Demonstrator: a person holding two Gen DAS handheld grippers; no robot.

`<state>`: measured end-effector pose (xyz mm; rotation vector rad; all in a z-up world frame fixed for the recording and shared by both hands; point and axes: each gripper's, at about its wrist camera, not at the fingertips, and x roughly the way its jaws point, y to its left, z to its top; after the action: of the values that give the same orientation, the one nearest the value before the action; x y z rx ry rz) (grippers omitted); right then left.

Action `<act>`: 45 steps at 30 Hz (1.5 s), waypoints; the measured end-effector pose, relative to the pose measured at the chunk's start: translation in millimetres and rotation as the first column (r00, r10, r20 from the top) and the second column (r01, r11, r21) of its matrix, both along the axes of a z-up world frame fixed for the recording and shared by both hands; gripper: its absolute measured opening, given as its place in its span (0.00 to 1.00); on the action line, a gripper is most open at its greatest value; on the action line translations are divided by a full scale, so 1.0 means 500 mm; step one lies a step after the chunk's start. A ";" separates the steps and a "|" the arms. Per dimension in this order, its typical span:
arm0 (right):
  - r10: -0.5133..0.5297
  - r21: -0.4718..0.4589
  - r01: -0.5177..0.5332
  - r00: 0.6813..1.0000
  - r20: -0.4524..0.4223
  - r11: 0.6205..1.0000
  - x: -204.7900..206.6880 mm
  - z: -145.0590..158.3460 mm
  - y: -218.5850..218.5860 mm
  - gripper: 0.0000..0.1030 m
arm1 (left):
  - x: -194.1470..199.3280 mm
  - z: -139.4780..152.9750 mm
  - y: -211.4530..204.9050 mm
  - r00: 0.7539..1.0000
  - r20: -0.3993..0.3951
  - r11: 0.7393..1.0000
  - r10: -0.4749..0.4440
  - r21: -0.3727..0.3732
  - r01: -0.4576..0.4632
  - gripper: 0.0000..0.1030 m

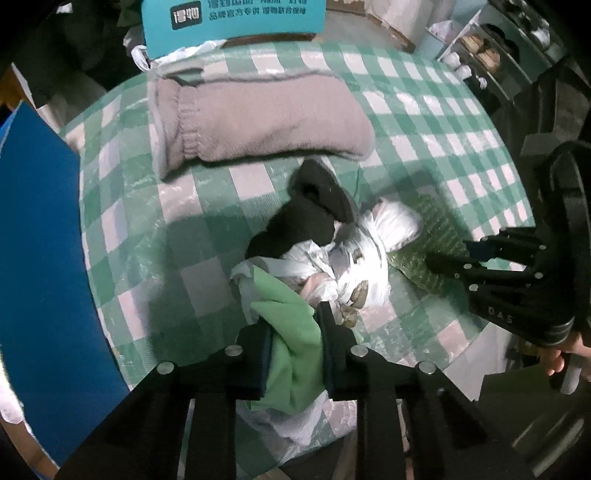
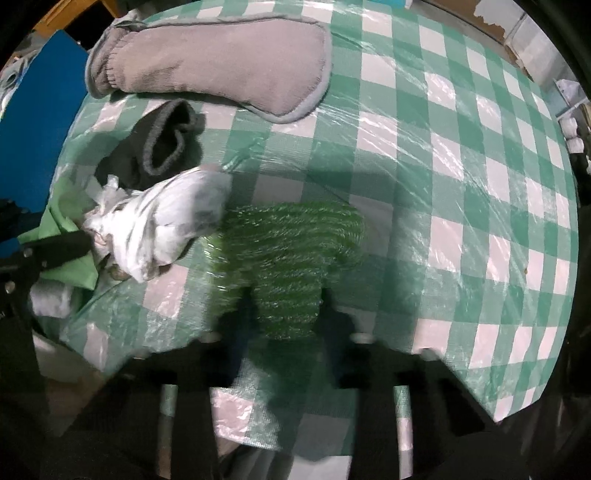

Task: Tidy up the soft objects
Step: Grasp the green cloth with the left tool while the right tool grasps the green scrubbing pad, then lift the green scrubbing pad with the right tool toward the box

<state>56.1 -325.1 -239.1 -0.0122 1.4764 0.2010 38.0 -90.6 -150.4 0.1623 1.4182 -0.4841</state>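
Note:
My left gripper [image 1: 293, 332] is shut on a light green cloth [image 1: 291, 332] at the near edge of the checked table [image 1: 424, 122]. Beside the cloth lie a crumpled white plastic bag [image 1: 354, 254] and a black sock [image 1: 306, 218]. A grey mitten-shaped cloth [image 1: 258, 118] lies farther back. My right gripper [image 2: 286, 306] has its fingers on either side of a glittery green scrubber [image 2: 284, 251], blurred, with the jaws apart. The right gripper also shows in the left wrist view [image 1: 454, 258], over the scrubber [image 1: 436, 236].
A blue board [image 1: 40, 258] stands at the table's left edge. A teal sign [image 1: 232, 18] stands behind the grey cloth. Shelves [image 1: 480, 51] are at the back right. The table edge runs close to both grippers.

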 end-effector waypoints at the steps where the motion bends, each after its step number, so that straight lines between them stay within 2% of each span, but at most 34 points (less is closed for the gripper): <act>1: -0.005 -0.003 0.005 1.000 0.001 1.000 0.001 0.001 -0.003 0.19 | 0.002 0.006 0.004 1.000 0.004 1.000 0.004 -0.004 -0.004 0.19; 3: -0.011 0.000 0.011 1.000 0.002 1.000 0.001 0.006 -0.008 0.15 | 0.002 0.019 0.012 1.000 0.013 1.000 0.012 -0.011 -0.012 0.19; 12: -0.027 -0.026 0.029 0.998 0.063 0.999 -0.005 0.053 -0.014 0.14 | 0.000 0.060 0.027 0.998 0.058 0.999 0.037 -0.041 -0.034 0.19; 19: -0.041 -0.044 0.046 0.993 0.110 0.998 -0.018 0.091 -0.021 0.14 | -0.010 0.098 0.018 0.992 0.124 1.000 0.020 -0.018 -0.018 0.18; 25: -0.047 -0.039 0.054 0.987 0.153 0.998 -0.009 0.181 -0.011 0.14 | -0.017 0.131 0.017 0.986 0.169 1.000 0.016 -0.007 -0.015 0.18; 32: -0.054 -0.014 0.058 0.978 0.200 0.998 -0.015 0.247 -0.016 0.14 | -0.019 0.172 0.031 0.974 0.226 1.000 0.025 0.010 -0.028 0.18; 45: -0.023 0.006 0.022 0.955 0.296 1.000 -0.030 0.350 -0.003 0.14 | -0.024 0.248 0.045 0.952 0.305 0.999 0.042 -0.023 -0.037 0.18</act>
<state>41.1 -326.5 -64.1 -0.0222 1.1764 0.1740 26.0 -68.0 -26.6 0.1864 1.1118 -0.4180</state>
